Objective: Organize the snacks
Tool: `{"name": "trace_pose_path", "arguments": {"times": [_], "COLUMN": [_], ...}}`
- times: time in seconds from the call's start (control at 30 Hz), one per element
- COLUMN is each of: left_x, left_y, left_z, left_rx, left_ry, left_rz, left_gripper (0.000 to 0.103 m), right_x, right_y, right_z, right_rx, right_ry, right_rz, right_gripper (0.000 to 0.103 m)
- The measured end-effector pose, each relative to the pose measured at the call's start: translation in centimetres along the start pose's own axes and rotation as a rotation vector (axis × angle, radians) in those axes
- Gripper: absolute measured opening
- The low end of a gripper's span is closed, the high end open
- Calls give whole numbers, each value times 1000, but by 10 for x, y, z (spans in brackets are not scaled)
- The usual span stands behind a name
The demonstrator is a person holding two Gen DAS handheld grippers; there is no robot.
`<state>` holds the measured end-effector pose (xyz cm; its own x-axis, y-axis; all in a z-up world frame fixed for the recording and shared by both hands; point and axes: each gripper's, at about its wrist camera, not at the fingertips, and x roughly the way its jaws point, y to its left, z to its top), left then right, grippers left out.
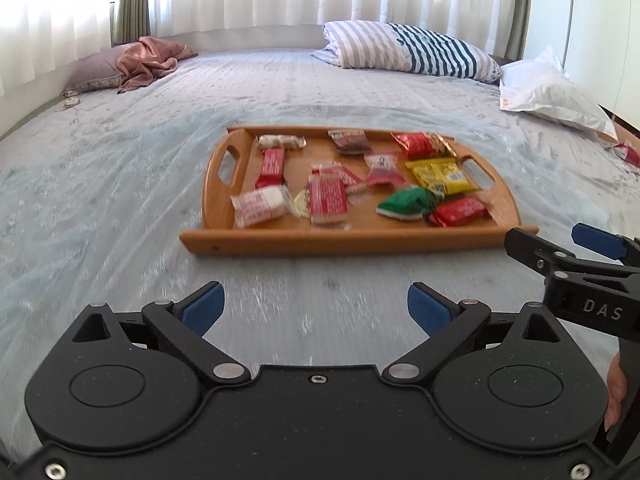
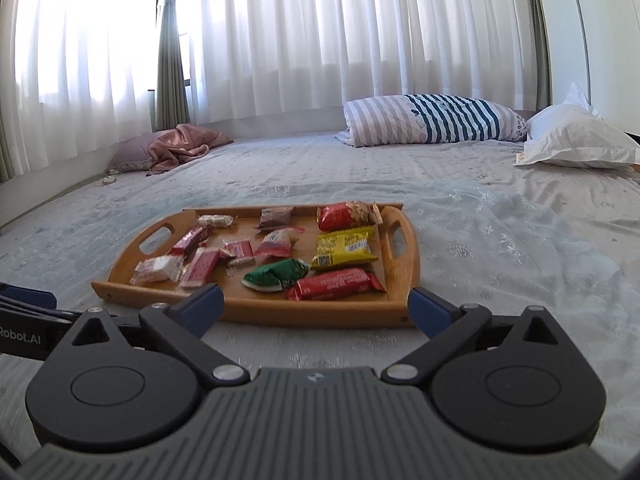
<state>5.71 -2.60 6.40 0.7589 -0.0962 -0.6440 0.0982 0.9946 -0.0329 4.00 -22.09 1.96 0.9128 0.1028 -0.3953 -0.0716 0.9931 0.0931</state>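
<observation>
A wooden tray [image 1: 352, 240] [image 2: 248, 308] lies on the bed and holds several wrapped snacks: red bars, a yellow pack [image 1: 442, 176] [image 2: 344, 248], a green pack [image 1: 404, 204] [image 2: 276, 274] and white packs [image 1: 260, 206]. My left gripper [image 1: 316, 308] is open and empty, just short of the tray's near edge. My right gripper [image 2: 316, 306] is open and empty at the tray's near right edge; it shows in the left wrist view [image 1: 560, 244] to the right of the tray. One red snack [image 1: 626, 152] lies on the bed at the far right.
The light blue bedspread [image 1: 120, 184] surrounds the tray. A striped pillow [image 1: 412, 50] and a white pillow [image 1: 548, 92] lie at the back right, a purple pillow with pink cloth [image 1: 136, 60] at the back left. White curtains hang behind.
</observation>
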Motion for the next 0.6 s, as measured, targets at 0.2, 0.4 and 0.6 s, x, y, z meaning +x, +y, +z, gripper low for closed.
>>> {"name": "trace_pose_path", "arguments": {"times": [0.2, 0.4, 0.6], "left_x": [-1, 12, 30], "left_y": [1, 4, 8], "left_z": [-20, -33, -40], "left_rx": [-17, -24, -42], "left_ry": [1, 6, 6], "left_rz": [10, 38, 67], "left_gripper": [99, 99, 99], "right_x": [2, 12, 21], "right_y": [-3, -8, -6], "right_z": [-21, -38, -50], "right_rx": [16, 35, 13], "right_ry": [47, 102, 135], "right_rz": [-25, -52, -77], "right_gripper": [103, 103, 103]}}
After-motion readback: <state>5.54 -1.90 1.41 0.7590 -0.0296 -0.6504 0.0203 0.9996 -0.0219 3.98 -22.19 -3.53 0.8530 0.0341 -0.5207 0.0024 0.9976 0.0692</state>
